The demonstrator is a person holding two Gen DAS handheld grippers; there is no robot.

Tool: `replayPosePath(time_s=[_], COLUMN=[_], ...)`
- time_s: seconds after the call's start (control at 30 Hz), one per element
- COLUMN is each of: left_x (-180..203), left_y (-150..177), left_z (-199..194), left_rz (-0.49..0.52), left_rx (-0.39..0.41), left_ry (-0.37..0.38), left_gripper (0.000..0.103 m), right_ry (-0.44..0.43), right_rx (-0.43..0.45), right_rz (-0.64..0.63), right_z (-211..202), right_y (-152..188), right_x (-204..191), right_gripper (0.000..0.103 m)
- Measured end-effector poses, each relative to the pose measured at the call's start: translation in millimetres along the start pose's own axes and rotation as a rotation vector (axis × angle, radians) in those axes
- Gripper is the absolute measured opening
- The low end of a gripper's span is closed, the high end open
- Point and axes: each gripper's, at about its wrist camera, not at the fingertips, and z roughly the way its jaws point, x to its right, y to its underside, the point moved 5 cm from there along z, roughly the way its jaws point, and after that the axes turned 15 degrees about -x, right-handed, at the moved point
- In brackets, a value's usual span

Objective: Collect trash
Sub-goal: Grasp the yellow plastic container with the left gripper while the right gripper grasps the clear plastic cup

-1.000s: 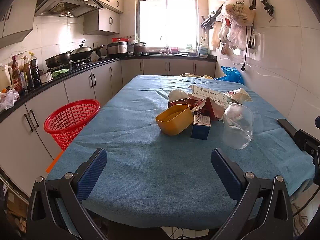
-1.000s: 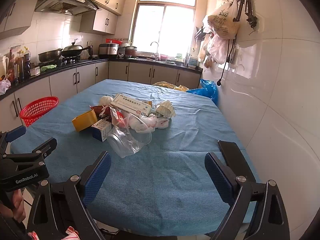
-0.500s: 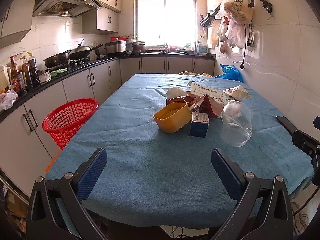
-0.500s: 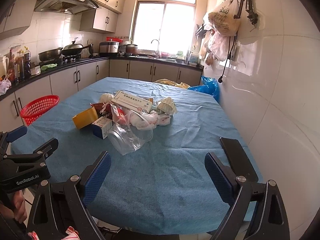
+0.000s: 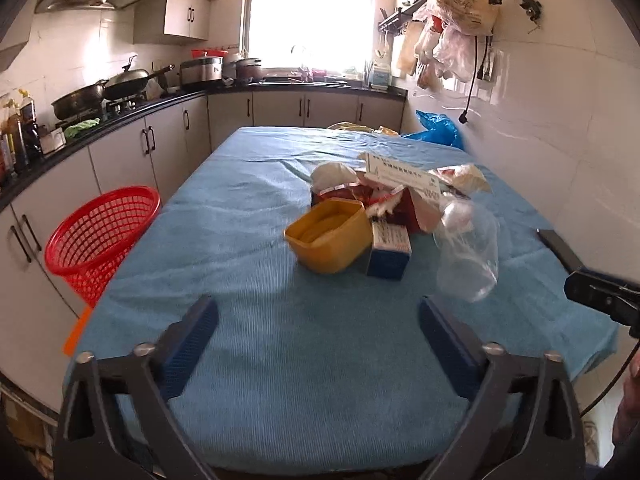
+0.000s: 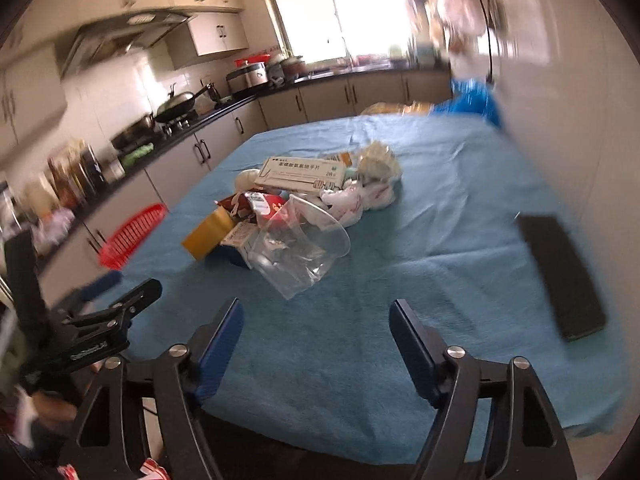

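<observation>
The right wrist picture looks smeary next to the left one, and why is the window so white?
Right wrist view: motion blur, worst at its edges; the clear plastic cup stays fairly sharp. Left wrist view: steadier, but the window is overexposed.

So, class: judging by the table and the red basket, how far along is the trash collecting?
Done: nothing visibly; the red basket looks empty. In hand: nothing; the left gripper and right gripper, just closing partway, are empty over the cloth. Left: the whole pile, including the clear cup, yellow tub and white box.
</observation>
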Motion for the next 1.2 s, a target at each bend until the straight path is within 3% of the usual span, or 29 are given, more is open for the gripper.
replayPosePath(time_s=[0.03,0.13,0.27,0.37,0.43,0.6,0.8,0.93,1.0,1.2], left_x=[0,1,5,15,19,27,30,30,27,20], left_y=[-5,-21,-38,-47,-52,-59,-63,-63,-61,-56], left_z=[3,10,23,36,48,66,77,79,83,77], left_rz=[0.005,0.022,0.074,0.140,0.166,0.226,0.218,0.200,0.182,0.145], left_rx=[-0.011,-0.031,-0.036,-0.059,-0.077,-0.102,-0.100,-0.099,-0.119,-0.106], left_ry=[0.010,0.060,0.041,0.047,0.012,0.002,0.015,0.029,0.041,0.076], left_gripper=[0.082,0.080,0.066,0.061,0.050,0.049,0.040,0.017,0.008,0.008], right_ry=[-0.032,-0.105,-0.158,-0.178,-0.200,-0.208,-0.240,-0.266,-0.242,-0.220], right_rx=[-0.015,-0.050,-0.070,-0.089,-0.105,-0.147,-0.186,-0.181,-0.164,-0.118], right_rz=[0.020,0.066,0.094,0.121,0.144,0.183,0.199,0.178,0.158,0.126], right_z=[4,14,22,31,40,67,98,104,100,83], right_y=[-4,-14,-28,-37,-43,-54,-63,-66,-67,-64], right_x=[4,12,13,18,22,25,22,14,11,8], right_gripper=[0.077,0.075,0.073,0.073,0.073,0.073,0.070,0.050,0.049,0.045])
